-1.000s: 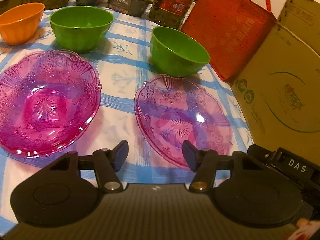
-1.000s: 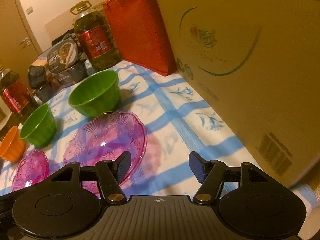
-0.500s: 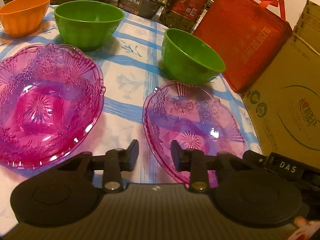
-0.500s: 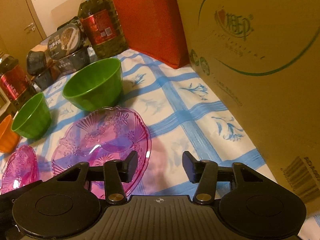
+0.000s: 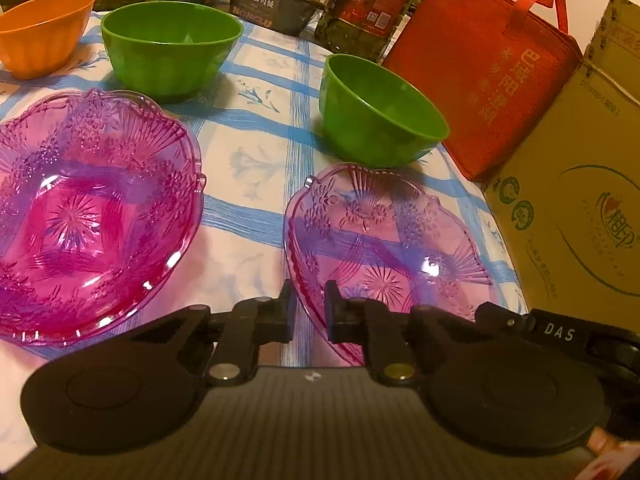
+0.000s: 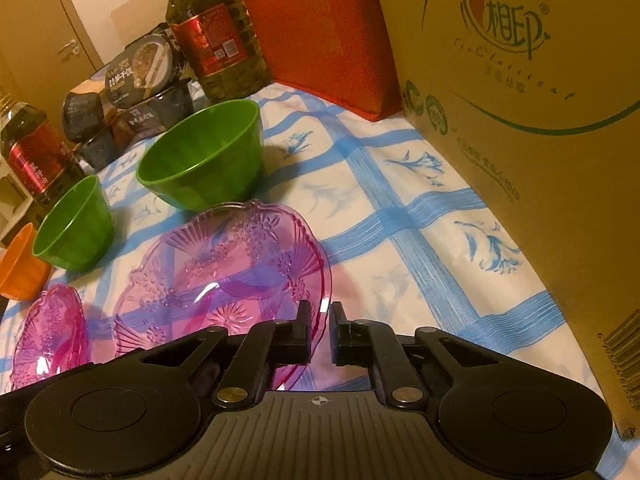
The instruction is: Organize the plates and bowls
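**Both grippers close on one pink plate**

Evidently a two-sided lift is being set up: the left gripper (image 5: 310, 308) and the right gripper (image 6: 320, 330) each straddle the near rim of the same pink plate (image 5: 384, 248), on opposite edges. Each has its jaws narrowed to a slim gap with the rim running between them; whether the pads are already pinching the plastic cannot be told. Holding the thin, flexible rim at two places should keep the shallow plate level when it rises.

Its likely destination, a deeper pink dish (image 5: 84, 208), sits apart to the left on the checked surface (image 5: 256, 184). Behind them stand two green bowls, one (image 5: 380, 116) just past the plate and one (image 5: 170, 40) further left, with an orange bowl (image 5: 40, 32) beyond. A box (image 6: 540, 120) crowds the right side, leaving little room there.
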`<state>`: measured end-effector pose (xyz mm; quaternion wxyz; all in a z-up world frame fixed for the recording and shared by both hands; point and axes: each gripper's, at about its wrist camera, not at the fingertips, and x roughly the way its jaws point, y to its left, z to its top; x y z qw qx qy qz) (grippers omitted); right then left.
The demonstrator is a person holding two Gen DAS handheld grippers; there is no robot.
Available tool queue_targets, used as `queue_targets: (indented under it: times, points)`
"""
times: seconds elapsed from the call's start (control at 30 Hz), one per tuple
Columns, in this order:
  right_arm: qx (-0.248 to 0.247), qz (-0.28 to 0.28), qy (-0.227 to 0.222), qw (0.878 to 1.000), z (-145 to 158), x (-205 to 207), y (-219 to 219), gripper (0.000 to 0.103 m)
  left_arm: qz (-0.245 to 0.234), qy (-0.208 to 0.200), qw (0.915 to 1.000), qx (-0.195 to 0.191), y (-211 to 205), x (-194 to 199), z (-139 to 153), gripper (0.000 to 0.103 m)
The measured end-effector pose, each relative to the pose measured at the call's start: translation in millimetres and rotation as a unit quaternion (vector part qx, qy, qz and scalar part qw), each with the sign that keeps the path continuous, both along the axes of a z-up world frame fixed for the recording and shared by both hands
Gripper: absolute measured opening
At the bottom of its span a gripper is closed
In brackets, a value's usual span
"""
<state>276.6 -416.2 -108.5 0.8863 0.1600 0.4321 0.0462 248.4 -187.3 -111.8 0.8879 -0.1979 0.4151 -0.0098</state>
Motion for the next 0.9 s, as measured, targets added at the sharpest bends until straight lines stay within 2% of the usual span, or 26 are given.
queue_targets:
  times: [0.23,0.5,0.7,0.9]
  points:
    - [-0.001,-0.013,-0.002,1.000,14,-27,-1,0.009,-0.024,-0.012,0.9996,0.012,-2,-19,15,0.012]
    - [0.008,-0.040,-0.015,0.999,37,-79,5,0.009,-0.049,-0.017,0.9984,0.021,4,-57,36,0.012]
    - [0.016,-0.049,-0.030,0.998,55,-116,20,0.009,-0.058,-0.035,0.9973,0.027,20,-89,57,0.012]
    - [0.019,-0.034,-0.044,0.998,70,-141,48,0.009,-0.053,-0.054,0.9965,0.037,48,-118,74,0.012]
